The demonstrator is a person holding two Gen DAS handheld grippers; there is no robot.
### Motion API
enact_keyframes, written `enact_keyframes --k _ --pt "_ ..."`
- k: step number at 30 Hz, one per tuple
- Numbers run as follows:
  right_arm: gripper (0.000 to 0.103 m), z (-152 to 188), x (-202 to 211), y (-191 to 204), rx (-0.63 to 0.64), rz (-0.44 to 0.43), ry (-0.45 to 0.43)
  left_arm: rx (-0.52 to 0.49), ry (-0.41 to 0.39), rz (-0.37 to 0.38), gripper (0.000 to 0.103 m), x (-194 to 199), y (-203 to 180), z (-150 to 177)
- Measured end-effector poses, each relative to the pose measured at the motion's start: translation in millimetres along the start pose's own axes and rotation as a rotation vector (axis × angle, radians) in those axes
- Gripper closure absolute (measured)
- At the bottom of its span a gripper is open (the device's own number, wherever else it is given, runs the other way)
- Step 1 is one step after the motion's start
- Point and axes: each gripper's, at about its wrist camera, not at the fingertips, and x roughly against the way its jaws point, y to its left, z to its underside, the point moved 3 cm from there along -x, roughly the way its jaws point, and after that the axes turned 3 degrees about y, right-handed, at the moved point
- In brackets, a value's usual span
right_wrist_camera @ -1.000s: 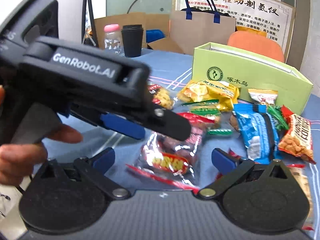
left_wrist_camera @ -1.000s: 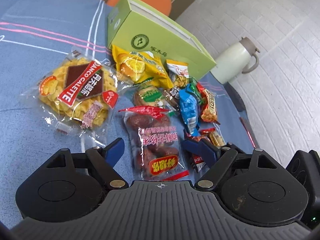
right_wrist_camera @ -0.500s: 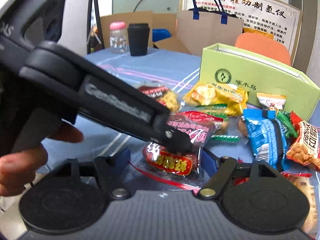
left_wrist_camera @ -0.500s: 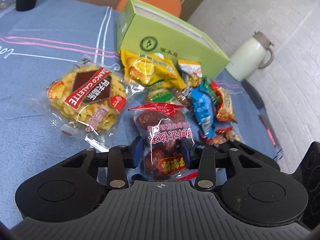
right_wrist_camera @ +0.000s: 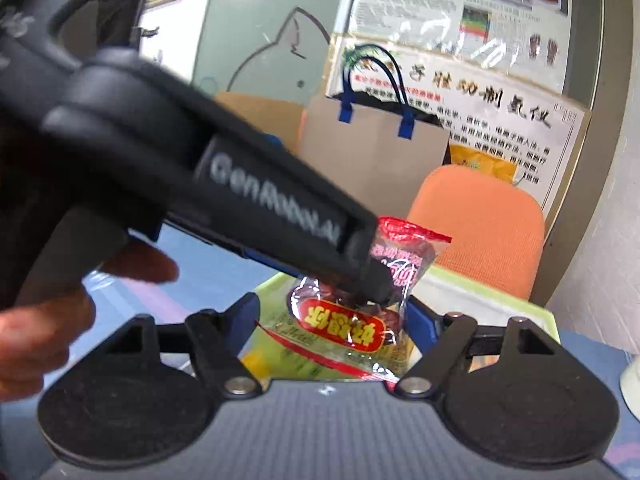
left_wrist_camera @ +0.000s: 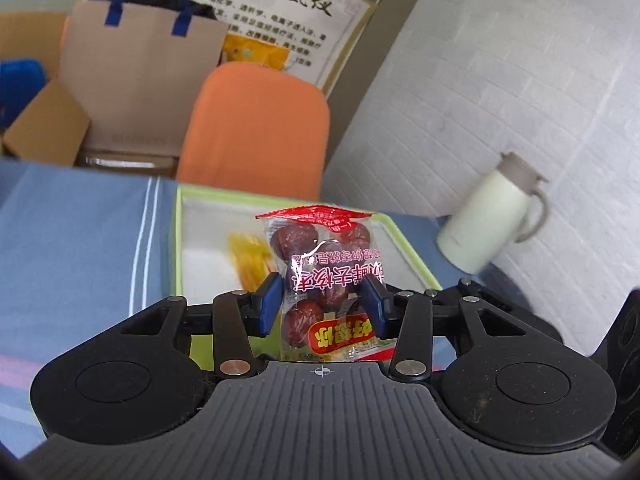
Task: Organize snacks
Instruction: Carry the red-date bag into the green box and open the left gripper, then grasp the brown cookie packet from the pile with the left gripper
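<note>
The packet of red dates point(left_wrist_camera: 328, 280) hangs upright in the air above the open green box point(left_wrist_camera: 412, 256), its red crimped top edge uppermost and its printed label upside down toward the camera. The left gripper point(left_wrist_camera: 322, 306) is clamped on it, one blue pad point(left_wrist_camera: 269, 305) pressed to each side of the clear wrapper at about mid-height. In the right wrist view the same packet point(right_wrist_camera: 360, 312) shows with the left gripper's black body, lettered GenRobot.AI, crossing in front of it from the upper left.

The right gripper point(right_wrist_camera: 334, 320) sits spread wide with nothing between its fingers; the packet hangs just beyond them, and whether it touches them cannot be told. The person's left hand point(right_wrist_camera: 44, 320) grips the left handle at the picture's left edge.

Inside the box a yellow snack packet point(left_wrist_camera: 250, 258) lies against the white lining, partly hidden by the dates and the left finger. The box stands on a blue tablecloth point(left_wrist_camera: 80, 240) with pale stripes. Behind it are an orange chair point(left_wrist_camera: 256, 124), a brown paper bag point(left_wrist_camera: 140, 68) with blue handles and a cardboard box point(left_wrist_camera: 44, 124). A cream jug point(left_wrist_camera: 486, 228) with a grey lid stands to the right, blurred. A wall poster point(right_wrist_camera: 472, 96) carries Chinese lettering.
</note>
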Motion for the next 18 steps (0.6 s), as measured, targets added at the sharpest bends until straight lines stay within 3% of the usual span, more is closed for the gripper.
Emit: enact_keyframes --k 3,7,10,13,18 --pt "0.023 -10.3 -49.6 -18.9 -0.039 -0.050 0.079 0.014 0.046 -0.061 0.080 -43.3 16.3 -22.1" --pt "0.024 -6.4 -96.8 -29.2 -0.052 -0.113 0.161 0.052 0.109 -0.108 0.078 -85.8 42.2 -26.7" --pt "0.023 -1.1 -111.4 -36.8 -0.117 -0.160 0.180 0.001 0.094 -0.135 0.067 -96.9 47.2 -20.6" --pt "0.016 0.1 -101.9 -39.7 -0.122 -0.139 0.156 -0.025 0.071 -0.133 0.039 -89.1 39.1 -17.3" --pt "0.010 -2.7 -30.8 -40.1 -0.113 -0.092 0.007 -0.066 -0.041 -0.103 0.035 -31.0 17.4 -16.5"
